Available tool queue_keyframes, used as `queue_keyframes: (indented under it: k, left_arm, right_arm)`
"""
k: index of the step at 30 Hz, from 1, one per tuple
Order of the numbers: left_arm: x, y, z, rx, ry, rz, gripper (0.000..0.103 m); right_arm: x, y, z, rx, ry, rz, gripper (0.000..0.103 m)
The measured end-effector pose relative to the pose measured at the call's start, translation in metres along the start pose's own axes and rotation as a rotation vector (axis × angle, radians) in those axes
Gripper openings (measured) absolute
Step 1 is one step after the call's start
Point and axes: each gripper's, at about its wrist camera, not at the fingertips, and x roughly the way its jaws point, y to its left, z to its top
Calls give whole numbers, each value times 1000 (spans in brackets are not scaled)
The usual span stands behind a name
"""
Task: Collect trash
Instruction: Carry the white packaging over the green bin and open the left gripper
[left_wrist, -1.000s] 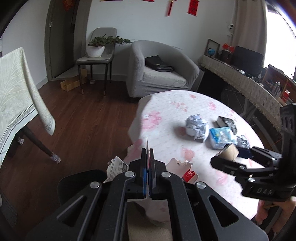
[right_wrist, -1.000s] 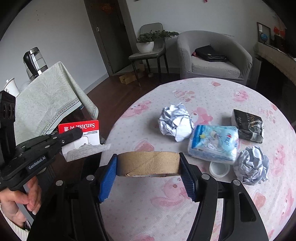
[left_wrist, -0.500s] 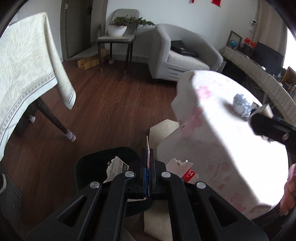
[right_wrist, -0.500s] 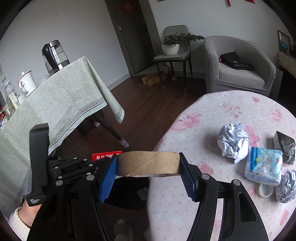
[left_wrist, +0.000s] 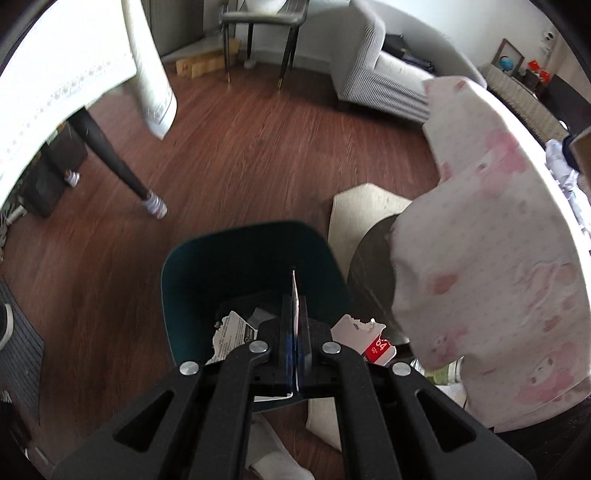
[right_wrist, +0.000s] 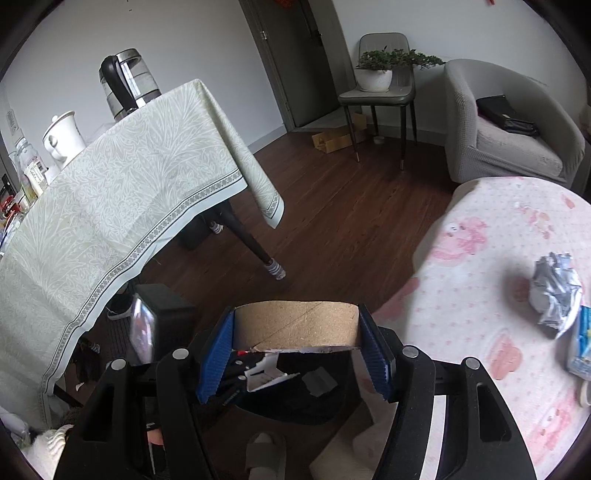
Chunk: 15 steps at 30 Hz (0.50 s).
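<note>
Cardboard tape core (right_wrist: 295, 323) clamped in right gripper (right_wrist: 295, 354) past tabletop (right_wrist: 480, 295) edge, left gripper (left_wrist: 294, 332) pinching one torn card (left_wrist: 294, 295) over one dark bin (left_wrist: 221, 266), open wooden floor (left_wrist: 258, 155) beyond

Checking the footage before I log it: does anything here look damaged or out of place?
The packaging card pinched in the left tongs has a torn, ragged top edge. The cardboard ring in the right tongs also has a frayed lower rim. Both look like ordinary trash held above the dark bin; nothing spilled.
</note>
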Motion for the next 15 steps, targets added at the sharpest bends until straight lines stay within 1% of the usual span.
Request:
queue_keyframes:
  k: [7,11,12,13,14,15]
  left_arm:
    - [16,22,-10,-34,67,15,3]
    - [20,29,-16,-43,97,19,6]
    - [19,31,-18,-44,96,18,9]
    - [17,32,-18,-43,94,16,19]
    - [15,33,-19,-40,87,17,32]
    - [11,35,-19,-36,73,21,39]
  right_arm:
    - [27,12,1,-10,46,14,65]
    - [44,15,0,-2,77,18,65]
    - [49,16,-1,-1,86,20,65]
    - [55,17,-1,-2,96,16,65]
    - [59,18,-1,-2,103,15,65]
    - [63,19,-1,0,110,14,65]
